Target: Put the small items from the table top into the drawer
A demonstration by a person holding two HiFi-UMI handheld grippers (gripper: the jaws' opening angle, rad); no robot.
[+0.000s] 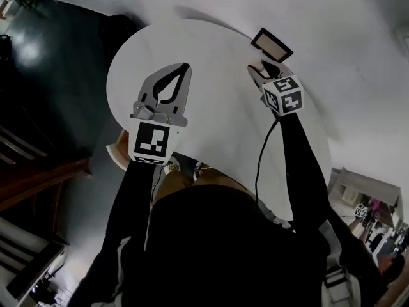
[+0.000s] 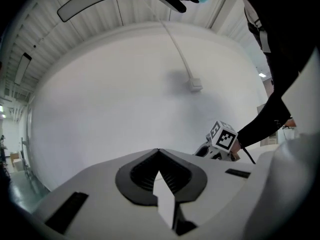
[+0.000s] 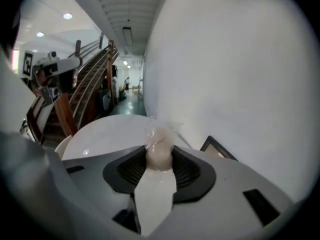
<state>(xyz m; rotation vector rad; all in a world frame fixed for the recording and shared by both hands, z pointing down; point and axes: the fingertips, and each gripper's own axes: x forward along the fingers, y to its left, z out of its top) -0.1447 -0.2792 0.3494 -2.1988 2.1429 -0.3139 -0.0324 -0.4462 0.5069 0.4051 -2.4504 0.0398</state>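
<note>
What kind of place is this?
Probably a large office or public hall rather than a home: a round white table stands by a bare wall, beside a wooden-railed staircase and a corridor with ceiling lights.

No legible text or numbers

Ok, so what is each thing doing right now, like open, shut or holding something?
Left gripper: shut, empty.
Right gripper: shut on the wrapped pale item.
Wrapped pale item: pinched between the right gripper's jaws.
Picture frame: by the table edge, untouched.
</note>
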